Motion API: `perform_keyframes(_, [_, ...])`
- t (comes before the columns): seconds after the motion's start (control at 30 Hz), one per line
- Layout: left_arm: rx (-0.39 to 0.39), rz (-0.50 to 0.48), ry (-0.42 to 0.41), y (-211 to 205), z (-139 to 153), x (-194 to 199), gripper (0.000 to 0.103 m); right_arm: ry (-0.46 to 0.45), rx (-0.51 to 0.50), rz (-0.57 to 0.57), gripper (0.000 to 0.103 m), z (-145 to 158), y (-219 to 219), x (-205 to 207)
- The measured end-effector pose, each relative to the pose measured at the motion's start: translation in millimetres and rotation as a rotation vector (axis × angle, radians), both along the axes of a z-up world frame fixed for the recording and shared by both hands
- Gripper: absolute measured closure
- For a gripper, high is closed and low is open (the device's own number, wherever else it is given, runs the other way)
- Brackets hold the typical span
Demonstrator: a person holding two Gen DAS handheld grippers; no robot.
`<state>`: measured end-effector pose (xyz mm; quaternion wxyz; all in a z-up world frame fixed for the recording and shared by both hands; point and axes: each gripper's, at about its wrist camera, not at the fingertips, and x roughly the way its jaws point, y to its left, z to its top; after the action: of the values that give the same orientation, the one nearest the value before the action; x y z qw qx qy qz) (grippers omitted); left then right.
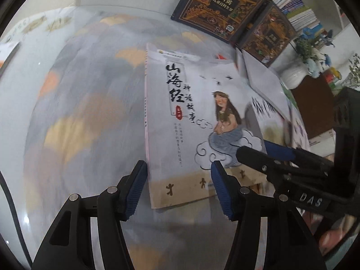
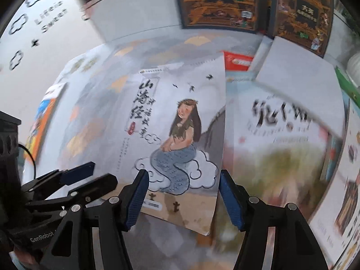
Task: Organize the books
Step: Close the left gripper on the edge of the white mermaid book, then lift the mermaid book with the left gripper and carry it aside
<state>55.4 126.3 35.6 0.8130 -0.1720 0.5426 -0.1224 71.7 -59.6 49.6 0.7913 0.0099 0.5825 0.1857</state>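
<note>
Blue-padded and black, the left claw [image 1: 177,186] is hanging released in the left wrist view, its fingers spread wide over the near edge of the mermaid book [image 1: 193,121]. That pale book is lying flat, cover up, on the patterned cloth [image 1: 85,103] of the worktop. The right claw [image 1: 267,155] is reaching in from the right, its tips over the book's near right corner; whether it is pinching anything, this view is not telling. Two dark ornate books [image 1: 220,6] are leaning upright at the far side, with a white vase [image 1: 292,76] to their right.

In the right wrist view, the right claw [image 2: 184,198] is showing released, fingers apart over the near right corner of the mermaid book [image 2: 175,121]. A second pale book [image 2: 283,117], blurred, is lying just right of it. The left claw [image 2: 90,177] is entering low at the left, over the book's near left corner. The dark ornate books [image 2: 218,2] are standing at the far edge.
</note>
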Motion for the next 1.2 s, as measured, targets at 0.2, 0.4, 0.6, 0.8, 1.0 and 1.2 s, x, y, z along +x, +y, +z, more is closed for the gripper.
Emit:
perform_keyframes(0.2, [-0.011,0.040,0.046,-2.3,-6.9,-85.1,0.048,0.052,-0.037,0.117,0.041,-12.2,5.8,-79.9])
perform_keyframes(0.4, [0.009,0.168,0.044,-2.5,-12.9,-116.6,0.054,0.002,-0.149,0.148,0.042,-21.5,2.0,-106.4])
perform_keyframes(0.6, [-0.031,0.216,0.066,-4.3,-17.6,-111.6,0.061,0.060,-0.001,0.142,0.052,-27.7,-11.7,-110.8])
perform_keyframes(0.8, [-0.369,0.296,-0.061,19.5,9.1,-133.9,0.063,0.104,0.124,0.128,0.052,-26.8,-37.5,-109.7])
perform_keyframes(1.0, [-0.154,0.297,-0.005,-8.5,4.0,-125.8,0.072,0.100,0.174,0.133,0.052,-24.3,-51.1,-118.2])
perform_keyframes(1.2, [-0.160,0.271,0.049,-10.1,-16.6,-111.3,0.093,0.095,0.164,0.112,0.052,-25.2,-44.8,-115.5])
